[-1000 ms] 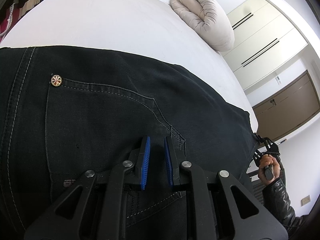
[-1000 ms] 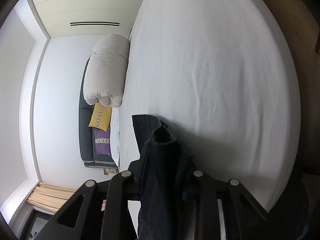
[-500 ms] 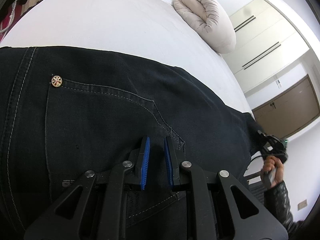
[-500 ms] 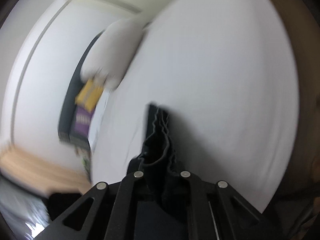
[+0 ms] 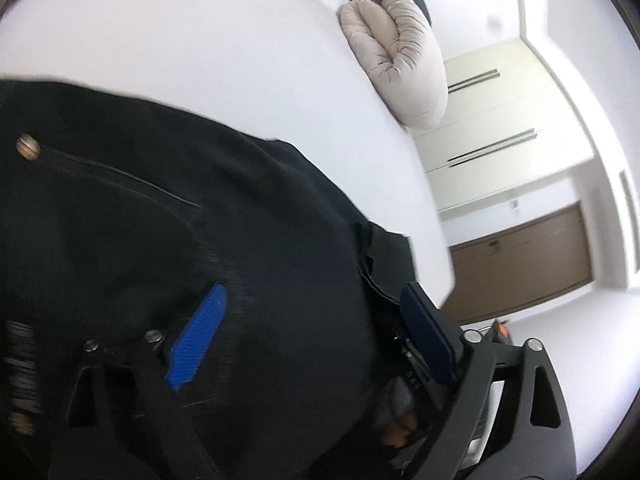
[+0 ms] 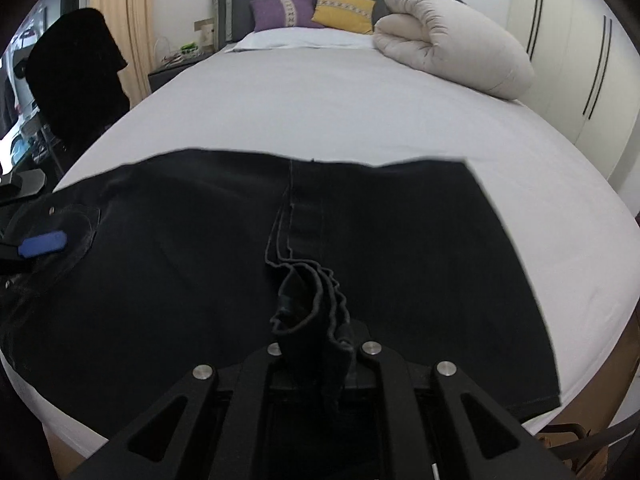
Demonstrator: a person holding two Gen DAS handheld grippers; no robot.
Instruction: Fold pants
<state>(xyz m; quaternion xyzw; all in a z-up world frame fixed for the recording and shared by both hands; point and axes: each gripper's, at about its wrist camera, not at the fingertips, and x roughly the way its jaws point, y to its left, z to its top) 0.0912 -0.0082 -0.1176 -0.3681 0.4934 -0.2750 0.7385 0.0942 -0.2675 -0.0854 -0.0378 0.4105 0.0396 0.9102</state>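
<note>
Left gripper jaws opening over the black pants — right gripper jaws tight on bunched hems.

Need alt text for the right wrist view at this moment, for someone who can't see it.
The right gripper is shut on a bunched stack of hem edges of the black pants, which lie spread across the near end of a white bed. A rolled beige duvet and purple and yellow pillows sit at the headboard; a blue pad of the left gripper shows at far left.
</note>
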